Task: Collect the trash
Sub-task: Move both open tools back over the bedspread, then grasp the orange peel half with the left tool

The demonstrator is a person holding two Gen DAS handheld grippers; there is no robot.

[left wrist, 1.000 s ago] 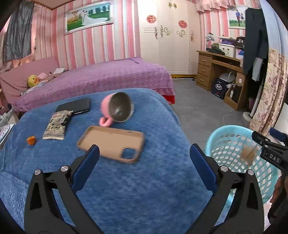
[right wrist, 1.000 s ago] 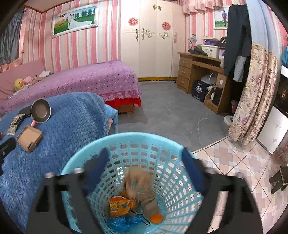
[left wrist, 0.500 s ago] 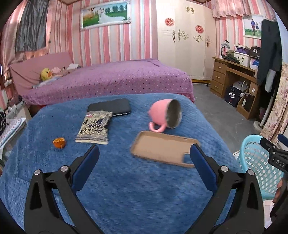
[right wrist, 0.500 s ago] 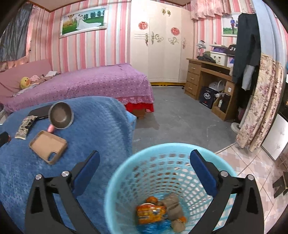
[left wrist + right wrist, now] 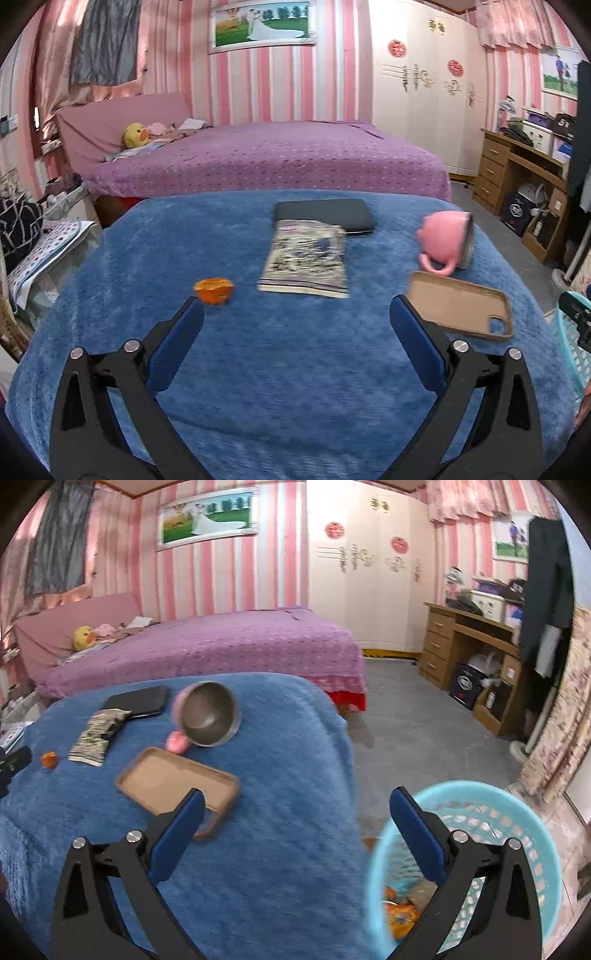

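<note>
The left claw (image 5: 297, 317) stands wide open with nothing between its blue pads, over the near part of the blue-blanketed surface (image 5: 295, 387). Bare blanket stretches ahead of it. Just beyond its left finger lies an orange peel piece (image 5: 214, 290); farther on, centred, a crumpled printed snack wrapper (image 5: 306, 263) rests flat, its far end overlapping a black tablet case (image 5: 325, 215). To the right, a pink mug (image 5: 445, 242) lies tipped on its side, with a tan phone case (image 5: 460, 309) just in front of it, near the surface's right edge.

The right claw (image 5: 297, 812) is also wide open and empty, straddling that right edge: its left finger sits over the phone case corner, its right finger over the rim of the light blue laundry-style basket (image 5: 517, 812) on the floor just beside the surface. Orange-coloured trash (image 5: 400, 910) lies at the basket's bottom. Grey floor (image 5: 424, 731) opens beyond, bounded by a purple bed (image 5: 221, 646) behind and a wooden desk (image 5: 461, 642) to the right.
</note>
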